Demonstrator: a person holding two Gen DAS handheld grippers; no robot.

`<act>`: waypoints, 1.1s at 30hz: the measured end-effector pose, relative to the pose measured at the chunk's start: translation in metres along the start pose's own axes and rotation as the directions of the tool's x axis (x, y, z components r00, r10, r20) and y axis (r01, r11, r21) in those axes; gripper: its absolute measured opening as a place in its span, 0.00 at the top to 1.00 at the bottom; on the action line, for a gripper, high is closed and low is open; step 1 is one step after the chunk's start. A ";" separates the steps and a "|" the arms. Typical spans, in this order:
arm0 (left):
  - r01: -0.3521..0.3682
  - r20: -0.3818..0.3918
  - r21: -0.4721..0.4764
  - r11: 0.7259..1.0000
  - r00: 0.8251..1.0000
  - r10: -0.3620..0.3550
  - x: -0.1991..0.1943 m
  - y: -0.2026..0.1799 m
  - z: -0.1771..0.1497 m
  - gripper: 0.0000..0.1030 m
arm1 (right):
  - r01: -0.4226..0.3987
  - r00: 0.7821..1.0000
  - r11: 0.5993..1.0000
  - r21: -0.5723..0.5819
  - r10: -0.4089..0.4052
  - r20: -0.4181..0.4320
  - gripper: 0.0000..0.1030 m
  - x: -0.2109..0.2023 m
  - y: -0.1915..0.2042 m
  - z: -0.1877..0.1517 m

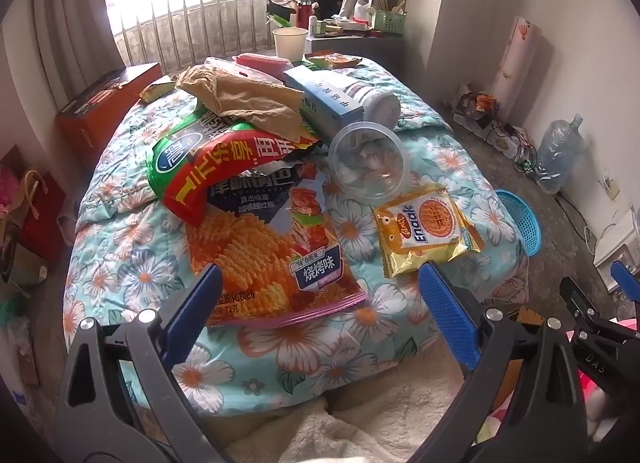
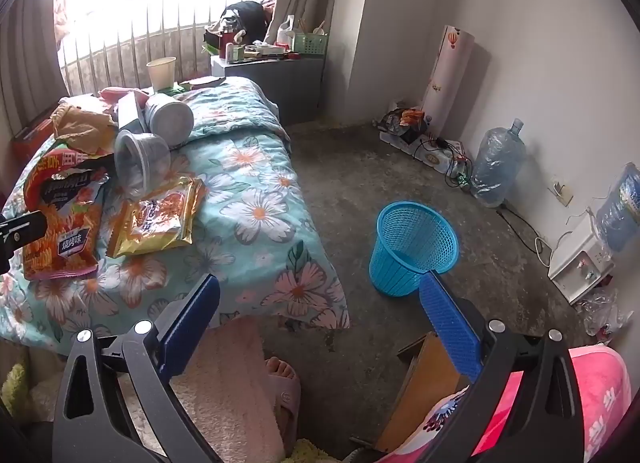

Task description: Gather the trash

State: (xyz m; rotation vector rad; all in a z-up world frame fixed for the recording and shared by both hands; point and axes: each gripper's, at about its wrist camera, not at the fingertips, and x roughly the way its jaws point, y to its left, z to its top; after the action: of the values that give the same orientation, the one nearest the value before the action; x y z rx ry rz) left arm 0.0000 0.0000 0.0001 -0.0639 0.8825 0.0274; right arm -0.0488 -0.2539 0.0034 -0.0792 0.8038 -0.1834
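Claws both stand wide and empty: left claw [image 1: 320, 295] above the chip bag [image 1: 276, 251], right claw [image 2: 320, 303] near the blue basket [image 2: 414, 247]. Advise pinching the bag's near edge.

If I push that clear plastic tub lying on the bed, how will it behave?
The clear tub lies on its side on the floral quilt, so it probably rolls. It looks thin-walled and nearly empty, likely light. A hard pinch may flex it.

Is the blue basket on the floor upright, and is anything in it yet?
Upright and empty: the basket stands on its base, mouth up, with only bare mesh visible inside.
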 end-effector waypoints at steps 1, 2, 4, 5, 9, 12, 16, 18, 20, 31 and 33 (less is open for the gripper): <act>0.002 0.001 -0.003 1.000 1.000 -0.002 0.000 0.000 0.000 0.09 | -0.004 1.000 1.000 0.005 0.004 -0.002 0.05 0.000 0.000 0.000; 0.002 0.000 -0.002 1.000 1.000 -0.002 0.000 0.000 0.000 0.09 | -0.004 1.000 1.000 0.004 0.004 -0.002 0.05 0.000 0.000 0.000; 0.005 0.000 -0.001 1.000 1.000 -0.005 0.000 0.000 0.000 0.08 | -0.005 1.000 1.000 0.004 0.005 -0.001 0.05 -0.001 0.000 0.000; 0.006 0.000 0.001 1.000 1.000 -0.006 0.000 0.000 0.000 0.08 | -0.005 1.000 1.000 0.002 0.005 -0.001 0.05 -0.001 -0.001 0.001; 0.012 -0.001 0.005 1.000 1.000 -0.012 -0.002 0.007 0.003 0.08 | -0.007 1.000 1.000 -0.004 0.007 -0.002 0.05 0.000 -0.001 0.002; 0.003 0.005 -0.002 1.000 1.000 -0.003 -0.002 0.005 0.001 0.09 | -0.002 1.000 1.000 0.000 0.002 0.003 0.05 -0.001 0.001 -0.001; 0.000 0.006 -0.002 1.000 1.000 0.000 -0.001 0.003 0.001 0.08 | -0.004 1.000 1.000 -0.003 0.004 -0.001 0.05 -0.002 -0.003 0.001; -0.001 0.005 -0.003 1.000 1.000 0.001 -0.001 0.005 0.000 0.09 | -0.003 1.000 1.000 -0.002 0.003 0.000 0.05 0.000 -0.002 0.002; -0.001 0.004 -0.001 1.000 1.000 0.001 0.000 0.007 -0.001 0.09 | -0.002 1.000 1.000 -0.004 0.002 0.001 0.05 0.001 -0.001 0.002; -0.010 0.001 -0.005 1.000 1.000 0.010 0.002 0.006 -0.003 0.09 | 0.001 1.000 1.000 -0.004 -0.001 0.002 0.05 0.000 0.001 0.000; -0.009 0.001 -0.004 1.000 1.000 0.009 0.002 0.006 -0.003 0.09 | 0.001 1.000 1.000 -0.004 -0.001 0.002 0.05 0.000 0.001 0.001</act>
State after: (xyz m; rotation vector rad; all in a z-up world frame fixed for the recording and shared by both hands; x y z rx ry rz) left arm -0.0015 0.0061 -0.0042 -0.0637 0.8822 0.0377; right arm -0.0480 -0.2534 0.0035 -0.0833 0.8026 -0.1823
